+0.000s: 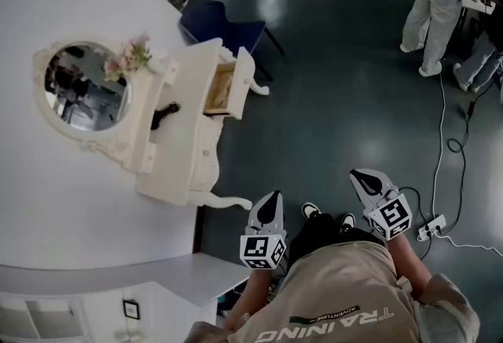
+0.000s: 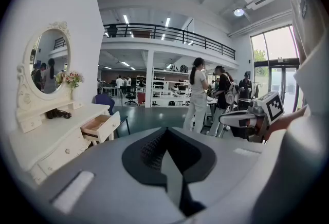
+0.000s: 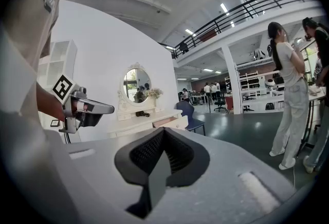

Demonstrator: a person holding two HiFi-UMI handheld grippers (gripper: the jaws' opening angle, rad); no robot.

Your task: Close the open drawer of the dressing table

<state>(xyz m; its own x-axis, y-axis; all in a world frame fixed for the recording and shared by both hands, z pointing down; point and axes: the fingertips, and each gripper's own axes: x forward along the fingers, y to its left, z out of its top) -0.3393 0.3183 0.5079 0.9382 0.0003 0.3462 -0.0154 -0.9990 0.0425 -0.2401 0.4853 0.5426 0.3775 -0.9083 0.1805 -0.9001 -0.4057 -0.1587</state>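
Observation:
The white dressing table (image 1: 177,160) stands against the wall at the left, with an oval mirror (image 1: 82,88) and flowers (image 1: 134,57) on it. Its far drawer (image 1: 222,90) is pulled out and shows a wooden inside; the same drawer (image 2: 102,126) (image 3: 167,121) shows in both gripper views. My left gripper (image 1: 271,200) and right gripper (image 1: 361,175) are held low in front of my body, well short of the table. Both are shut with nothing between the jaws, as the left gripper view (image 2: 165,135) and right gripper view (image 3: 163,134) show.
A blue chair (image 1: 222,23) stands just beyond the open drawer. A person (image 1: 435,3) stands at the far right on the dark floor. A cable and power strip (image 1: 431,227) lie to my right. A white shelf unit (image 1: 118,286) is at my lower left.

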